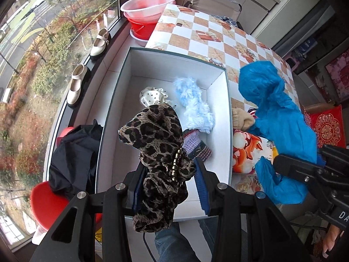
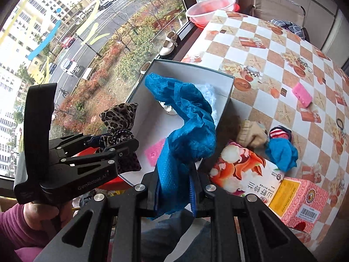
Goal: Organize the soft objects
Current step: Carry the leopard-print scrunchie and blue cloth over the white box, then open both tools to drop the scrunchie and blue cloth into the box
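Note:
My left gripper (image 1: 170, 174) is shut on a leopard-print hair bow (image 1: 157, 135) with a beaded clip, held over the near end of the white open box (image 1: 220, 118). In the right wrist view the same left gripper (image 2: 113, 142) with the leopard-print hair bow (image 2: 120, 118) sits at the box's left side. My right gripper (image 2: 174, 179) is shut on a crumpled blue cloth (image 2: 187, 126), which hangs over the white box (image 2: 192, 72). Inside the box lie a fluffy light-blue item (image 1: 194, 102), a dotted white scrunchie (image 1: 152, 96) and a knitted striped piece (image 1: 196, 146).
On the checkered table (image 2: 272, 50) lie a beige knit item (image 2: 250, 135), a small blue cloth (image 2: 281, 152), a striped sock (image 2: 281, 133), a pink sponge (image 2: 302, 93) and printed cartons (image 2: 246, 170). Red basins (image 1: 148, 6) and shoes (image 1: 76, 85) line the window sill.

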### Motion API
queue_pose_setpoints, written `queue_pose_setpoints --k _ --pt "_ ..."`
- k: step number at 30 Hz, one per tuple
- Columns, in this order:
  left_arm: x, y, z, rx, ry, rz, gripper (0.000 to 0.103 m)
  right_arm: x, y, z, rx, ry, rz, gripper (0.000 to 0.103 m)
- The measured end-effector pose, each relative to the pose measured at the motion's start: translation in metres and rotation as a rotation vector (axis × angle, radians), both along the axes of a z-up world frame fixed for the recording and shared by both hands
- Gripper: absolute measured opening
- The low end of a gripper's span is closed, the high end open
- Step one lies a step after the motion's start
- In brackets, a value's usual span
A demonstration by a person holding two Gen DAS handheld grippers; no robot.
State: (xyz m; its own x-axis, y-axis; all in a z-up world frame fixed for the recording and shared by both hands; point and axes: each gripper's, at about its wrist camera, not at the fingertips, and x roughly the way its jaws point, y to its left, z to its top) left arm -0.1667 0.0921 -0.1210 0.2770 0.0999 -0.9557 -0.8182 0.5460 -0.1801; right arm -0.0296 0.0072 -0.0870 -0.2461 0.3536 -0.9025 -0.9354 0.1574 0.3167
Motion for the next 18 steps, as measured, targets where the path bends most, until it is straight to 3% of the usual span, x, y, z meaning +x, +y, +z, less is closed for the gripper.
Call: queue_pose_setpoints --k 9,18 --pt "-0.005 0.002 -0.014 -0.006 0.038 0.008 0.044 -0.02 0.032 -0.018 -0.058 0.014 0.076 0.021" --pt "0.004 0.006 -0.021 -0.022 0.063 -0.003 0.044 -0.024 0.055 -0.016 -0.043 0.003 0.098 0.021"
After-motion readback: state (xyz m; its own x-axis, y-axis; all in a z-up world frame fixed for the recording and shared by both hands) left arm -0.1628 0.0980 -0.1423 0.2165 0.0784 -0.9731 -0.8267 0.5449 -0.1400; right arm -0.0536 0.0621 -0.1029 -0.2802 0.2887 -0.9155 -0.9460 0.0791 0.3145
